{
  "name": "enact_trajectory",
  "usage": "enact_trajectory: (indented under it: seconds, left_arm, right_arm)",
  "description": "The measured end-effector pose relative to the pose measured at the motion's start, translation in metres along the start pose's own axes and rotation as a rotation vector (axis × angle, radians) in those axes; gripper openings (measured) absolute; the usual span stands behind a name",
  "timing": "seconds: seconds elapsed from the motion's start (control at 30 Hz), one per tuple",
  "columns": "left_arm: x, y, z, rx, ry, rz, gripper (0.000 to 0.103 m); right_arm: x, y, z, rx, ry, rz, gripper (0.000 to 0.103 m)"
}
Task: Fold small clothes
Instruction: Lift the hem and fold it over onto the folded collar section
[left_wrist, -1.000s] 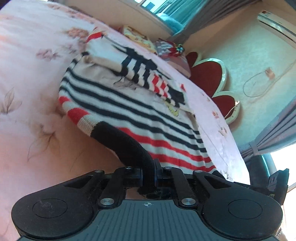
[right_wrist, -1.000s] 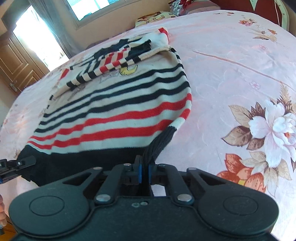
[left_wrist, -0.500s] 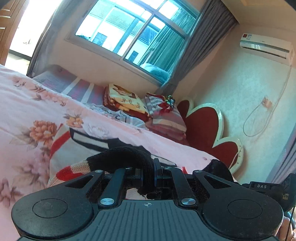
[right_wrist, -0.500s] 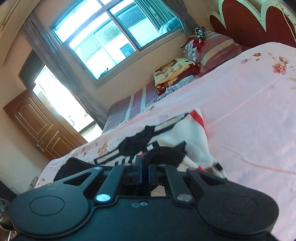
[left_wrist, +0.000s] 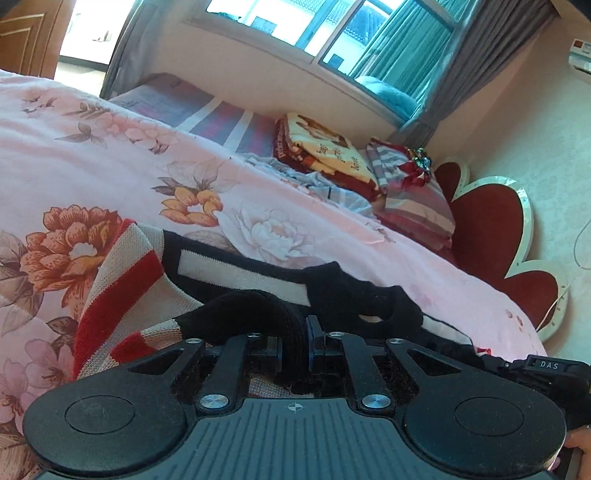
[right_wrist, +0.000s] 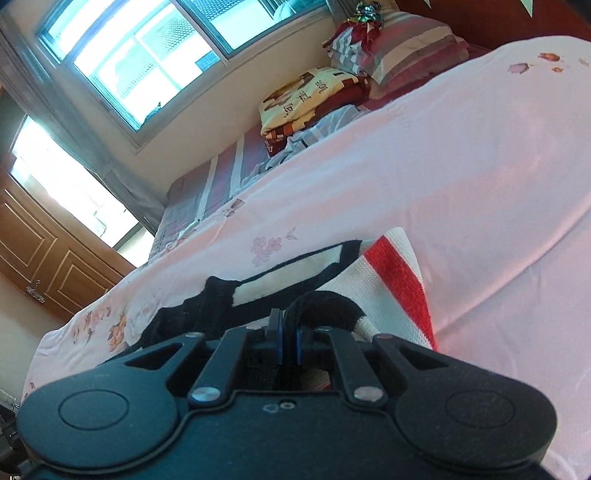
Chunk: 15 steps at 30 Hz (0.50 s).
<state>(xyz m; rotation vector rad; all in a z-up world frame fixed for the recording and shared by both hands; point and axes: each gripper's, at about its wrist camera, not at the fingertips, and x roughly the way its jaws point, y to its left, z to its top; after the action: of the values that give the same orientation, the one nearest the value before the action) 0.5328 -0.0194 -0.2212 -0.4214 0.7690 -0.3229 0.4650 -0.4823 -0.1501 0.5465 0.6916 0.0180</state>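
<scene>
A striped knit sweater (left_wrist: 122, 273) in cream, red and black lies on the pink floral bedsheet (left_wrist: 110, 147). It is doubled over, so only its far end shows in front of the grippers. My left gripper (left_wrist: 295, 347) has the thick black hem band between its blue pads, and its jaws are opening. In the right wrist view the same sweater (right_wrist: 399, 273) lies low ahead. There my right gripper (right_wrist: 288, 343) pinches a loop of the black hem, and its jaws are also opening. Most of the sweater is hidden under both gripper bodies.
A folded patterned blanket (left_wrist: 325, 155) and striped pillows (left_wrist: 413, 192) sit at the head of the bed, against a red scalloped headboard (left_wrist: 487, 229). A window and curtains stand behind. A wooden door (right_wrist: 44, 258) is at the left. A person's fingertip (left_wrist: 580, 443) shows at the bottom right.
Both grippers carried the black hem forward over the sweater's striped body towards its far end, doubling it. The views swung up from the stripes to the room. Both pairs of pads have parted slightly.
</scene>
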Motion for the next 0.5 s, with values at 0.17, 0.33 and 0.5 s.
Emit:
enact_trajectory:
  seconds: [0.17, 0.33, 0.5]
  left_arm:
    - [-0.014, -0.011, 0.007, 0.042, -0.097, 0.025, 0.096]
    - [-0.023, -0.010, 0.015, 0.145, -0.082, 0.070, 0.097]
    - [-0.014, 0.007, 0.006, 0.157, -0.032, 0.153, 0.093]
  right_arm:
    - [-0.005, 0.005, 0.010, -0.055, -0.068, -0.009, 0.053]
    - [-0.017, 0.013, 0.011, -0.178, -0.097, -0.053, 0.062]
    - [-0.005, 0.024, -0.003, -0.347, -0.060, -0.134, 0.057]
